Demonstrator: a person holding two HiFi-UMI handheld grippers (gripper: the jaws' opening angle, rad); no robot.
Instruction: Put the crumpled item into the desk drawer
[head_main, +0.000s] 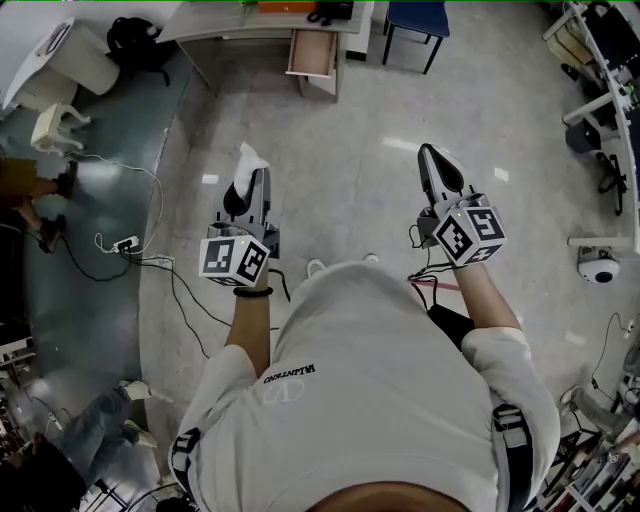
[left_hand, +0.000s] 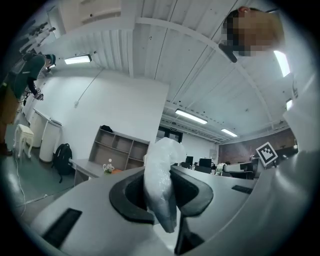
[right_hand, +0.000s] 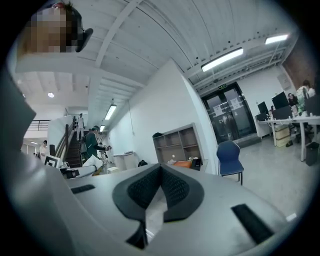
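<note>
Two grippers are held out level over a glossy grey floor, one in each of the person's hands, and each carries one cube with black-and-white square markers. The left gripper (head_main: 247, 192) is closed narrowly on the single crumpled wad (left_hand: 161, 175), a pale, wrinkled, slightly shiny lump. It is pinched between the dark rubbery pads and sticks up past the tips. Its lower end is buried between the pads, so its full shape is hard to make out. The right gripper (right_hand: 159, 192) holds nothing, and its ribbed black pads meet at the tips.

Far ahead stands one pale desk (head_main: 230, 22), cut off at the top of the head view. Its one drawer (head_main: 312, 55) is pulled open, well apart from the wad, and I cannot make out what is inside. One blue chair (head_main: 415, 20) stands to the right of the desk and one black backpack (head_main: 135, 45) lies to its left. One white plastic chair (head_main: 50, 125) sits at the far left. Thin cables (head_main: 150, 262) trail loosely across the floor near the left gripper.
</note>
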